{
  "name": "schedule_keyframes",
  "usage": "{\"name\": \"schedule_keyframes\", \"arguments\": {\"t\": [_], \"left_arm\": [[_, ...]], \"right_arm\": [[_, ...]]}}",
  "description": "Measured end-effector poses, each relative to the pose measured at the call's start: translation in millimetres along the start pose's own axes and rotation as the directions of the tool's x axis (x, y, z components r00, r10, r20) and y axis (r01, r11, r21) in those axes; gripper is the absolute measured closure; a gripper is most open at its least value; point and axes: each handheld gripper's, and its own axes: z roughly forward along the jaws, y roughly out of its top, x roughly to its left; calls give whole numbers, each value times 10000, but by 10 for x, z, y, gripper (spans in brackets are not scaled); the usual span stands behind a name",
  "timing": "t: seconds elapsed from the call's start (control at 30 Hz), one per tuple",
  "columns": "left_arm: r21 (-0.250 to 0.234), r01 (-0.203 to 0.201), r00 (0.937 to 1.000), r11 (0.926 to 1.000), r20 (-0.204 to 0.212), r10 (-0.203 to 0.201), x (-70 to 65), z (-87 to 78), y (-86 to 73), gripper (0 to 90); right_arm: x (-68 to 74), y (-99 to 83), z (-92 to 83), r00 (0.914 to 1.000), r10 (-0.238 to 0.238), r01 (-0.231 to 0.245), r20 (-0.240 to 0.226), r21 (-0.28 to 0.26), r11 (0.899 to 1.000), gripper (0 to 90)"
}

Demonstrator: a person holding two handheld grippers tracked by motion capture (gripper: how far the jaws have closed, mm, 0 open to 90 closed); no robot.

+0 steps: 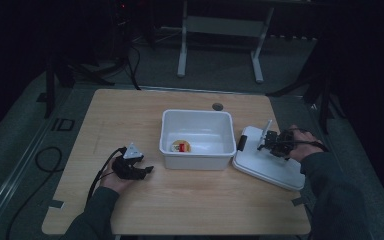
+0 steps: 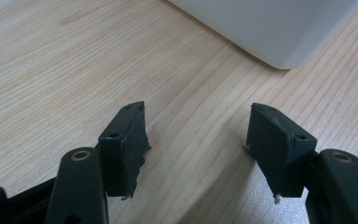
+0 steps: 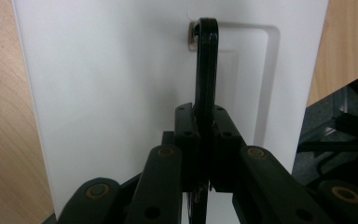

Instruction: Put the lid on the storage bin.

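A white bin [image 1: 197,162] stands in the middle of the wooden table, with a small yellow and red thing [image 1: 181,146] on its floor. To its right the white lid [image 1: 267,167] lies flat, partly over the table's edge. My right gripper [image 1: 276,142] is over the lid, shut on its raised black handle [image 3: 206,65], which stands up from a recess in the lid [image 3: 107,93] and runs between the closed jaws of the right gripper [image 3: 206,140]. My left gripper [image 1: 142,169] rests low on the table left of the bin. The left gripper [image 2: 196,140] is open with bare wood between its pads, and a corner of the bin [image 2: 270,28] lies ahead.
A black clip [image 1: 241,142] sits on the lid's near-left edge beside the bin. A dark round spot [image 1: 217,106] marks the table behind the bin. Cables [image 1: 47,160] lie on the floor at the left. Metal frame legs [image 1: 182,55] stand beyond the table.
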Motion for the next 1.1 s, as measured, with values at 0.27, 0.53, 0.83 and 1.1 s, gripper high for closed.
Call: {"name": "schedule_keyframes", "arguments": {"t": [0.27,0.53,0.83,1.1], "left_arm": [[-19,-28,10000,10000,-8,28,1,0,-2,378],[-21,-48,10000,10000,-4,48,3,-1,-4,378],[-22,-51,10000,10000,-2,51,3,-1,-4,378],[-30,-45,10000,10000,-4,45,2,-1,-5,378]], "right_arm": [[-28,-38,-102,9999,-1,3,161,-127,9999,840],[-57,-69,-183,9996,-35,41,265,-232,9997,841],[-91,-89,-288,9993,-71,82,378,-310,9995,841],[-124,-106,-379,9988,-106,121,470,-320,9994,842]]}}
